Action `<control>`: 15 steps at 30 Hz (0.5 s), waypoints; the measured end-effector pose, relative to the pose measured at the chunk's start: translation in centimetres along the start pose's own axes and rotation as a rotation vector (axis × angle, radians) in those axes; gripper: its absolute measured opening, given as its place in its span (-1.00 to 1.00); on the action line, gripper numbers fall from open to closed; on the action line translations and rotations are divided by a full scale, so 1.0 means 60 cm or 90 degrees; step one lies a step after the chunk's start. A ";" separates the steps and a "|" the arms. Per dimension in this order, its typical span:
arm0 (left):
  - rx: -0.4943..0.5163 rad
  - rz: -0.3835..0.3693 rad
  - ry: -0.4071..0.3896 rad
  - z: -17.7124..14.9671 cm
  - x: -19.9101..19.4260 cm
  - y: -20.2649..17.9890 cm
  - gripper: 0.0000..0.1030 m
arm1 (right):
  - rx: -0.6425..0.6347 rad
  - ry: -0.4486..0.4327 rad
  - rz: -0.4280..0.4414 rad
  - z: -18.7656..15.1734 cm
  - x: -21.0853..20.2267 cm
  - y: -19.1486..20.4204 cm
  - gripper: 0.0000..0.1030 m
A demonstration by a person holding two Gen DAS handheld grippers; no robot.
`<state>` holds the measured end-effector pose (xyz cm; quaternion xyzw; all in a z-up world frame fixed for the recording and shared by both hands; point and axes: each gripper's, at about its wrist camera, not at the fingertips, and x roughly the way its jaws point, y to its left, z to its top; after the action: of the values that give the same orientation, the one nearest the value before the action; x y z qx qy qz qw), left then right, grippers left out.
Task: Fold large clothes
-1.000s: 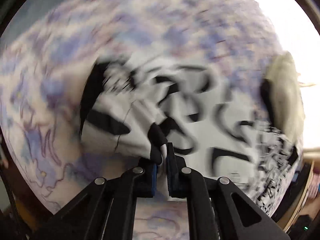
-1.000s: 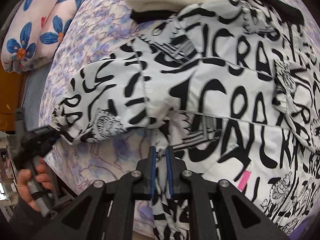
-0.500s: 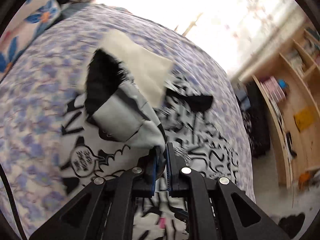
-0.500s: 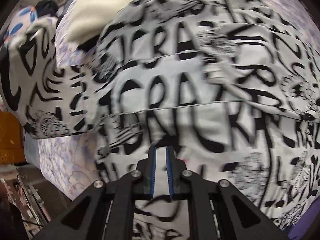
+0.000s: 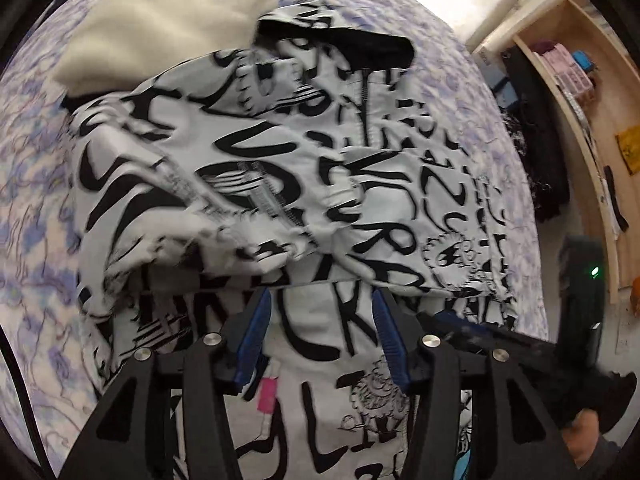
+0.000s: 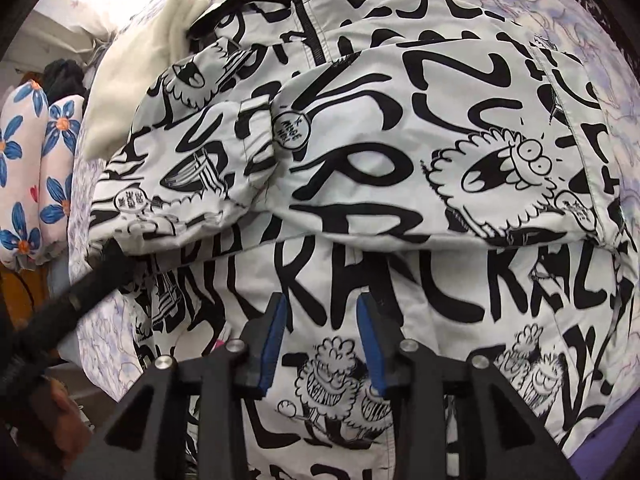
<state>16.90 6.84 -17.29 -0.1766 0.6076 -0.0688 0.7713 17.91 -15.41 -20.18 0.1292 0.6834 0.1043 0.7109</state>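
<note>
**Both sleeves in, jaws letting go**

We have just been opening both pairs of jaws. The left gripper (image 5: 320,336) stands spread with nothing between its pads, and so does the right gripper (image 6: 320,340); the cloth lies beneath them, not pinched.

To finish this release well, we should lift clear of the jacket (image 6: 380,168) without snagging the folded sleeves, then judge whether the fold edge crossing mid-frame lies even before taking the lower hem.

The jacket fills the centre of both views on the lilac-flowered bedspread (image 5: 36,208). It is white with bold black lettering and cartoons; its cream fleece lining (image 5: 160,20) shows at upper left.
</note>
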 end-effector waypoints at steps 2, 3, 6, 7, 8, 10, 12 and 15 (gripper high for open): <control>-0.032 0.021 -0.001 -0.014 -0.005 0.032 -0.01 | -0.002 0.001 0.017 0.014 0.001 -0.004 -0.29; -0.055 0.032 -0.003 -0.024 -0.009 0.052 0.00 | -0.004 0.001 0.025 0.019 0.004 0.002 -0.29; -0.103 0.065 -0.006 -0.048 -0.010 0.107 0.00 | -0.018 0.004 0.047 0.043 0.016 0.014 -0.29; -0.120 0.084 -0.009 -0.058 -0.012 0.128 0.00 | -0.024 0.005 0.059 0.055 0.022 0.022 -0.29; -0.134 0.101 -0.013 -0.068 -0.014 0.144 0.00 | -0.028 0.005 0.064 0.062 0.025 0.027 -0.29; -0.155 0.142 -0.020 -0.084 -0.013 0.173 0.00 | -0.047 -0.001 0.071 0.092 0.035 0.045 -0.29; -0.171 0.177 -0.024 -0.098 -0.009 0.197 0.00 | -0.063 -0.011 0.071 0.122 0.046 0.063 -0.29; -0.203 0.206 -0.031 -0.111 0.006 0.232 0.00 | -0.077 -0.019 0.070 0.164 0.072 0.084 -0.29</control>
<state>9.08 18.40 -23.92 -0.1980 0.6124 0.1568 0.7491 28.05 -9.68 -22.29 0.1250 0.6572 0.1826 0.7205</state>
